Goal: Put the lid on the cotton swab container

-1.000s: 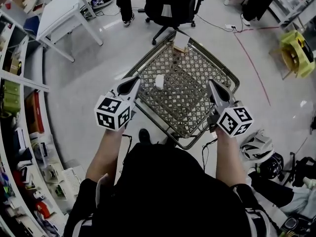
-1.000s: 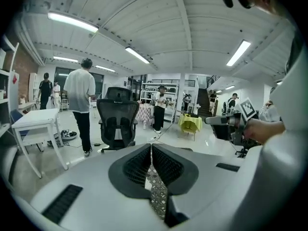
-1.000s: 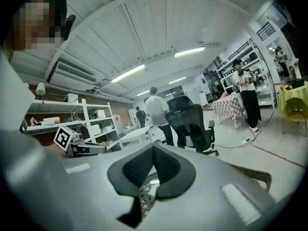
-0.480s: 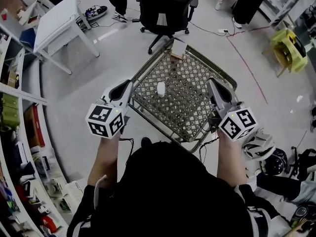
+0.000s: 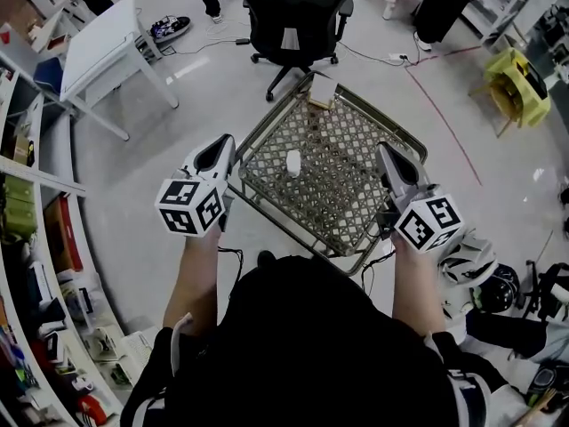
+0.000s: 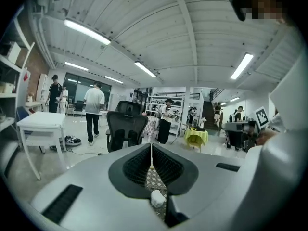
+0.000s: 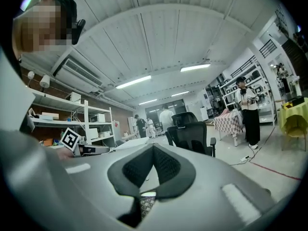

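**Left gripper drifts outward; both claws clenched on nothing over the mesh table**

Over the last second the left gripper (image 5: 222, 146) has slid toward 9 o'clock. Its tip, which was near the small white piece (image 5: 292, 162), now sits at the left rim of the mesh table (image 5: 342, 194), farther from the piece. The right gripper (image 5: 388, 154) has barely shifted and sits at the 3 o'clock rim. The white piece lies where it lay, near the middle of the mesh. The pale boxy thing (image 5: 322, 90) likewise remains at the far corner, at 12 o'clock.

Both are too small to tell which is the container and which the lid, or whether a lid is already on.

Each gripper's own view shows its jaws pressed together tip to tip with nothing between them. Through the slit at the base of the left jaws, the white piece shows beyond.

As a judgement, no grasp is in hand. The outward drift would suit a pause ahead of a reach as well as hands drawn back after a placement.

For room, the mesh between the two grippers is bare apart from the white piece, so it can be approached from 9 or 3 o'clock. The boxy thing sits hard against the rim and could be nudged off. An office chair (image 5: 289, 12) crowds the 12 o'clock side, and shelves (image 5: 27, 203) line 9 o'clock. A helmet (image 5: 467, 261) lies on the floor at 4 o'clock.
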The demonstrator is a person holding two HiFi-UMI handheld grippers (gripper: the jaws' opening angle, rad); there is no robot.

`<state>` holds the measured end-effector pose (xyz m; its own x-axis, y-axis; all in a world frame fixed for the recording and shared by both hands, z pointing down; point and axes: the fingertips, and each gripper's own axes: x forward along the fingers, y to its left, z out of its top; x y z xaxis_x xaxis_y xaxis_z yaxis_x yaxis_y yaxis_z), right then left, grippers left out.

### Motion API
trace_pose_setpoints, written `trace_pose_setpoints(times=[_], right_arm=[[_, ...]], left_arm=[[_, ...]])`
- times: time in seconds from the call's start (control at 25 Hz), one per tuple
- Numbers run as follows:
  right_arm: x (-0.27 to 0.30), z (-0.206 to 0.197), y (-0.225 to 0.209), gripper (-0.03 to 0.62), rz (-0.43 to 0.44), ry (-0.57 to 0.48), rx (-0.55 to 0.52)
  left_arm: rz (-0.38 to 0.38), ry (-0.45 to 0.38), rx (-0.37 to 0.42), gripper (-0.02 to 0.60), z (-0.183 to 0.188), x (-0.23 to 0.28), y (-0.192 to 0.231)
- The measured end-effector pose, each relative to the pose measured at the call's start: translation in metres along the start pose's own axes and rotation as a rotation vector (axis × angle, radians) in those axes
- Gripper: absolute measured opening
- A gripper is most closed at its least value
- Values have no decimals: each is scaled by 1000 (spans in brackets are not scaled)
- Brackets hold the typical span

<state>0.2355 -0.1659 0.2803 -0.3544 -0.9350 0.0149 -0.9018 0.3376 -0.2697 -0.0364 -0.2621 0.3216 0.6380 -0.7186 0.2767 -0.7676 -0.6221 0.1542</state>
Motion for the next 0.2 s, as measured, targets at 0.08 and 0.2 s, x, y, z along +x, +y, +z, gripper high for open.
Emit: trace_pose_setpoints(times=[0.08, 0.2], right_arm=[[0, 2, -2, 8, -9, 2, -9], [0, 4, -6, 8, -22, 2, -20]], left_arm=[[3, 3, 46, 15, 3, 3, -4], [1, 11, 88, 15, 4, 7, -9]])
